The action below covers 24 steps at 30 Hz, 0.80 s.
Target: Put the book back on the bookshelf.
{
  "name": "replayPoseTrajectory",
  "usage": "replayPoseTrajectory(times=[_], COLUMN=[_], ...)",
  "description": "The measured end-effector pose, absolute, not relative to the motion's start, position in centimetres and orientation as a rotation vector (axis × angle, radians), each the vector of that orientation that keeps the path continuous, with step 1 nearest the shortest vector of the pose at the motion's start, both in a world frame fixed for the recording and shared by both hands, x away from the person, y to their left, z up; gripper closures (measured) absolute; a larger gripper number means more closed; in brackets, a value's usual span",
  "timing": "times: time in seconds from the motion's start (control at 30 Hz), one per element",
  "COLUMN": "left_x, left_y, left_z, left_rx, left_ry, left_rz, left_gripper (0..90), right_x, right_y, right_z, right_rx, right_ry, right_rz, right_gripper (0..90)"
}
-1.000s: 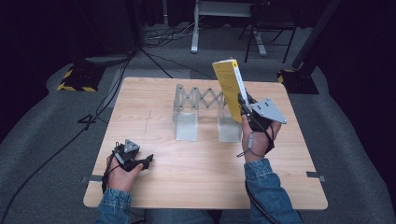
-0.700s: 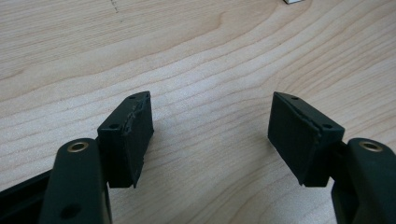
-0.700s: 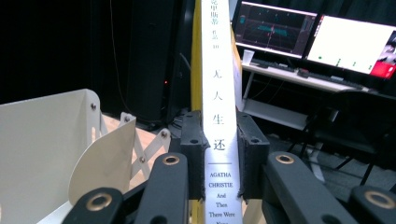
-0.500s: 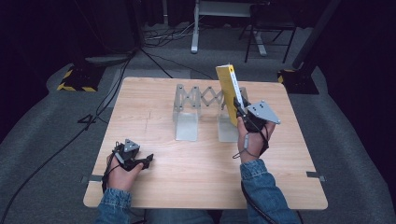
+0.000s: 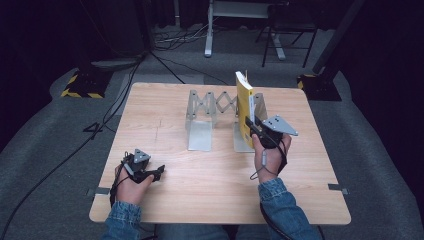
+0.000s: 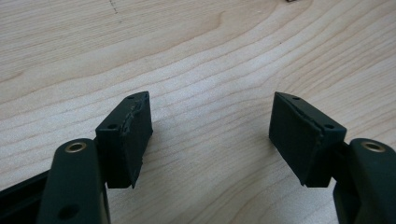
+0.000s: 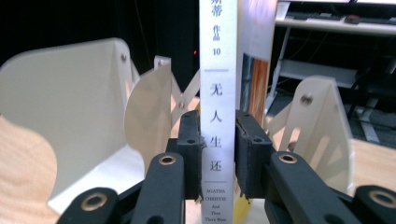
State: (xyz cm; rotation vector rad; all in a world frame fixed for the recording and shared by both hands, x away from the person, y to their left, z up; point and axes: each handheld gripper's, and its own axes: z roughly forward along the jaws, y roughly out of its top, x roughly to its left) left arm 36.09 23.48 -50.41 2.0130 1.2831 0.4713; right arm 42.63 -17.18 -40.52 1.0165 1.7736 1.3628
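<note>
The thin yellow-covered paperback book with a white spine (image 7: 217,93) stands upright between the jaws of the right gripper (image 7: 217,154), its spine facing back along them and printed with dark Chinese characters above small Latin lettering. In the high view the book (image 5: 244,107) rises above the gripper (image 5: 256,131), and the hand behind it is raised off the table with the wrist bent, the denim-sleeved forearm coming up from the near edge. The two black pads are clamped on the book's covers, one on each side of the spine. Ahead of the jaws, to either side of the book, stand the plates of a silver metal expanding scissor-lattice book rack (image 7: 70,107), seen from above at (image 5: 210,107). The left gripper (image 6: 210,135) lies low over the pale wooden table (image 6: 210,51), held near its front edge (image 5: 150,172), jaws wide apart with bare wood between them
</note>
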Motion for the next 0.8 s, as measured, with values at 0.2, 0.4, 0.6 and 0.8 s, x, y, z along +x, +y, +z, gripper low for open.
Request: replayPoseTrajectory(times=[0.2, 0.4, 0.6, 0.8], left_x=[36.1, 36.2, 36.2, 36.1], left_y=[23.4, 23.4, 23.4, 23.4], left_z=[-50.4, -50.4, -50.4, -50.4], left_rx=[2.009, 2.012, 2.013, 2.016], left_ry=[1.288, 1.286, 1.286, 1.284], left_rz=[0.472, 0.471, 0.472, 0.473], left_gripper=[30.6, 30.6, 30.5, 30.5], right_x=[42.7, 42.7, 42.7, 42.9], right_y=[-17.2, -17.2, -16.8, -16.5], right_z=[-41.8, -42.8, -43.1, -44.0], right_rx=[1.043, 1.053, 1.043, 1.062], right_ry=[1.821, 1.855, 1.882, 1.921], right_rz=[1.333, 1.321, 1.313, 1.297], right_gripper=[74.0, 74.0, 73.1, 71.6])
